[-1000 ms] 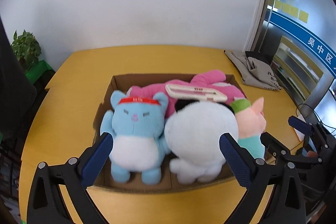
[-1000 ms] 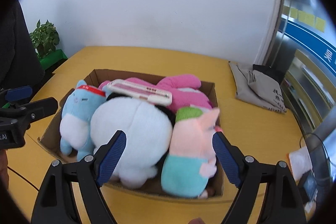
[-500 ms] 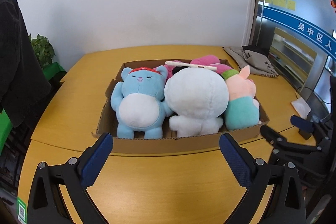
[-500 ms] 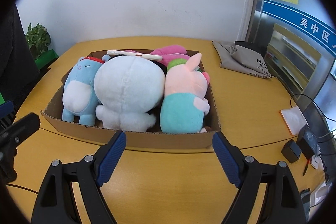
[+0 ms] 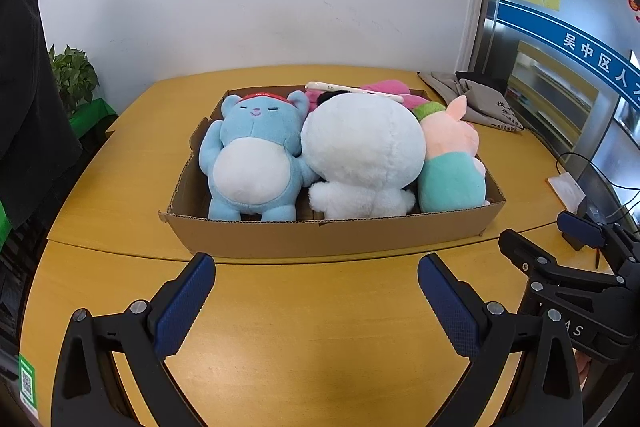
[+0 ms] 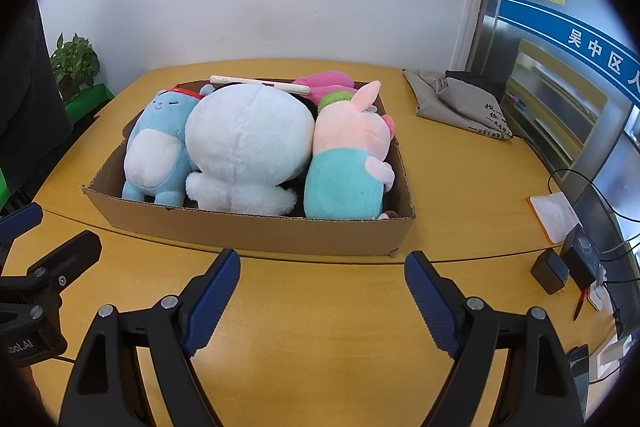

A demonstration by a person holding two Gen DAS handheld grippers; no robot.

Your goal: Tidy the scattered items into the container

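The cardboard box point(image 5: 332, 239) is being shown at the centre of both wrist views, resting on the yellow table point(image 5: 304, 327). Four plush toys are being held inside it: a blue bear point(image 5: 252, 155) at the left, a white round plush point(image 5: 360, 155) in the middle, a pink pig in a teal outfit point(image 5: 452, 167) at the right, and a pink plush point(image 6: 324, 83) behind them. A flat white item point(image 6: 260, 83) is being carried across the top of the pile at the back; its kind cannot be told.

The left gripper point(image 5: 316, 267) is being held over bare table at the lower centre of its view, jaws spread wide with nothing between them. The right gripper point(image 6: 322, 267) is likewise being held apart and empty, just in front of the box's near wall.

No loose toy is being shown on the table, so the task is judged to be essentially complete. A final check is being advised: the grey cloth bag point(image 6: 456, 103) at the upper right is probably not a task item. Both grippers should be kept clear of the box wall so the packed toys are not being disturbed.
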